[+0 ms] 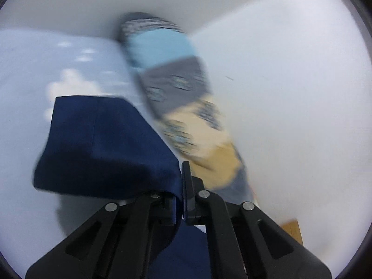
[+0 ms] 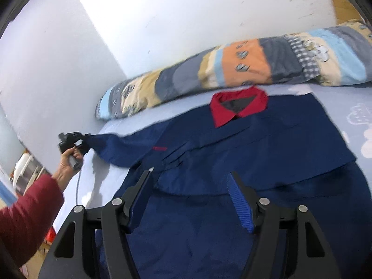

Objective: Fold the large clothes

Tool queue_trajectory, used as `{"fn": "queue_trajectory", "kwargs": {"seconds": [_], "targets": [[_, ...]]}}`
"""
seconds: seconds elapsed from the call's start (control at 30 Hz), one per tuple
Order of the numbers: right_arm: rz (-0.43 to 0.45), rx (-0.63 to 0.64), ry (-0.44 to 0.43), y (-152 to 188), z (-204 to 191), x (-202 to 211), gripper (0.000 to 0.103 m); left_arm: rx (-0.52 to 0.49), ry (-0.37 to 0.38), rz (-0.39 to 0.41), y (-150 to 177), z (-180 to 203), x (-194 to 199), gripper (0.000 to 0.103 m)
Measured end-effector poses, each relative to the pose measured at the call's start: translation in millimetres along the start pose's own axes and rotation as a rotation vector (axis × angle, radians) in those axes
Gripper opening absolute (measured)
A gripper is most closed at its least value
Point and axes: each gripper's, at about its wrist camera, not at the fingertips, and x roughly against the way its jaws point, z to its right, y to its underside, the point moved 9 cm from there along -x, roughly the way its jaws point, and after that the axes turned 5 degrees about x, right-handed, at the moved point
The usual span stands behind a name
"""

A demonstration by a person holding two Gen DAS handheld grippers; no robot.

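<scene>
Shirt (image 2: 244,153): we are seeing it lying flat on the bed (image 2: 337,100), red collar (image 2: 237,107) next to the pillow (image 2: 232,67), one sleeve (image 2: 109,144) stretched out sideways.
Handling: we are judging it light, limp and slightly slick; it is likely to sag and slide, so cuffs, hems and seams are looking like the best holds.
Left gripper (image 1: 181,200): we are pinching the sleeve end (image 1: 104,144) with the jaws clamped tight.
Right gripper (image 2: 190,200): we are hovering over the lower body, jaws standing wide, nothing between them.
Textures: the navy cloth is looking smooth and thin; the collar is holding firmer; the pillow is looking plump and patchworked.
</scene>
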Motion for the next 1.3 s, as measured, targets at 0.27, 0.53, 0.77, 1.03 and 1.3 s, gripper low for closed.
{"fn": "queue_trajectory", "kwargs": {"seconds": [0.27, 0.53, 0.77, 1.03, 1.3], "targets": [[0.161, -0.108, 0.066, -29, 40, 53, 0.068, -0.432, 0.133, -0.204, 161, 215, -5, 0.001], [0.297, -0.15, 0.194, -43, 81, 107, 0.068, -0.688, 0.149, -0.464, 436, 302, -42, 0.002], [0.314, -0.177, 0.202, -43, 99, 122, 0.068, -1.013, -0.118, -0.685, 624, 222, -90, 0.034], [0.344, -0.221, 0.216, -45, 118, 138, 0.068, -1.018, 0.028, -0.61, 570, 251, -49, 0.071], [0.178, -0.222, 0.243, -30, 131, 89, 0.067, -1.007, -0.387, -0.642, 482, 118, -75, 0.073]]}}
